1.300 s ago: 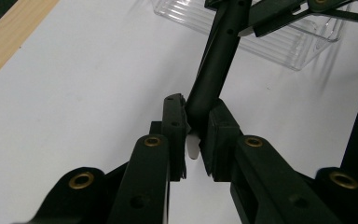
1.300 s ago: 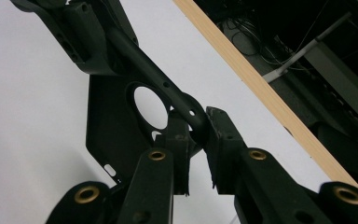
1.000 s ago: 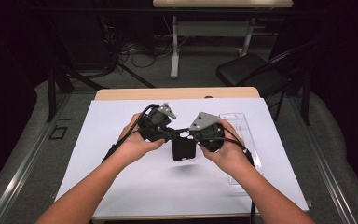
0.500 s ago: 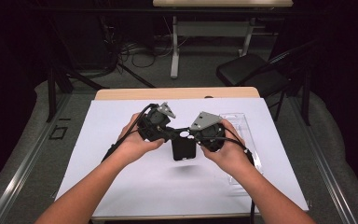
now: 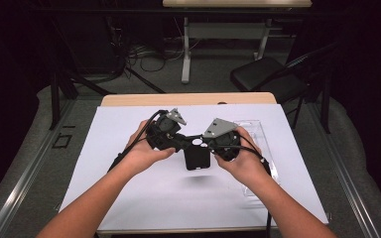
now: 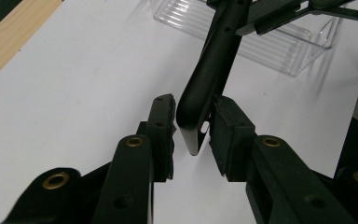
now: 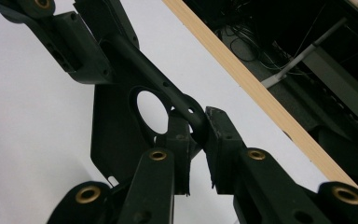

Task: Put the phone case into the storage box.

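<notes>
Reaching in from the near edge of the table (image 5: 129, 198), two bare forearms hold a gripper each above the white sheet that covers most of the tabletop. Between the two tools hangs a black phone case (image 5: 197, 157), lifted clear of the sheet, with its shadow lying on the paper just nearer than it. The case hangs roughly upright, its round camera hole (image 5: 197, 141) near the top edge, where both grippers meet it.

The left gripper (image 5: 181, 144) comes in from the left. Its jaws have just been opening, and its own view shows the edge of the case (image 6: 212, 79) between them: one pad (image 6: 230, 130) is against the case's side, while the other pad (image 6: 163, 126) stands slightly off it, with a thin gap, so the left claw is no longer pinching the case.

The right gripper (image 5: 209, 144) comes in from the right and is closed on the case's rim. In its own view the pads (image 7: 219, 140) pinch the thin black edge (image 7: 191, 112) just beside the camera hole (image 7: 153, 111), and the left gripper's jaw (image 7: 81, 51) shows farther off at the case's other end.

Just right of the right hand (image 5: 243, 161), a clear plastic tray (image 5: 260, 134) lies on the sheet. Beyond the sheet runs the table's bare wooden far edge (image 5: 188, 99). Farther still, on the dark floor, stand a black chair (image 5: 273, 79) at the right and a table leg (image 5: 185, 49) with loose cables (image 5: 144, 52) beside it.
</notes>
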A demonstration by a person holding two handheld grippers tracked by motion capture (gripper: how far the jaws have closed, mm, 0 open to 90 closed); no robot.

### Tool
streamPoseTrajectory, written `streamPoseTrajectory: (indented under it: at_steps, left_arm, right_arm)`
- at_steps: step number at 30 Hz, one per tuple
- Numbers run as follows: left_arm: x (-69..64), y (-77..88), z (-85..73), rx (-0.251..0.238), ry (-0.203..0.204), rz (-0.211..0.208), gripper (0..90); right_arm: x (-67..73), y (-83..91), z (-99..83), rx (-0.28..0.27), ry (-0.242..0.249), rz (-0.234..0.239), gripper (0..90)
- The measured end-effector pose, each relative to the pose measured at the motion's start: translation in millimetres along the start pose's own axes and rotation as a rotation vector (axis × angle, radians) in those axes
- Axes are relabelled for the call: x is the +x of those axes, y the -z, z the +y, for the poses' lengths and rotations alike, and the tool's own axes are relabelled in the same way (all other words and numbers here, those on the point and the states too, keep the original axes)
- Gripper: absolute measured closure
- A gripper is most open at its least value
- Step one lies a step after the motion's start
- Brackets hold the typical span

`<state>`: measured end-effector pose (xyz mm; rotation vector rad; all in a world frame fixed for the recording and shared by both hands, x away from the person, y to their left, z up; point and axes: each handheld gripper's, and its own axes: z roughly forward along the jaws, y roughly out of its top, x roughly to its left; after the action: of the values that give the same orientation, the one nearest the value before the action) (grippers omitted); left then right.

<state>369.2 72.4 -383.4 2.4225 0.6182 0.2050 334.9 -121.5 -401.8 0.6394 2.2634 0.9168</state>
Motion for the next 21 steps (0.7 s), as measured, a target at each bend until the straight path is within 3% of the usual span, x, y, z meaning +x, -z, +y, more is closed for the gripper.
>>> streamPoseTrajectory:
  at_steps: [9,21]
  left_arm:
    - [0.4,-0.4,0.5,0.0,-0.002,-0.01,67.1]
    - [-0.8,-0.4,1.0,0.01,-0.016,0.014,78.5]
  right_arm:
    - [-0.4,1.1,1.5,-0.005,0.004,0.002,81.5]
    - [-0.8,2.0,1.9,-0.012,-0.006,0.017,81.5]
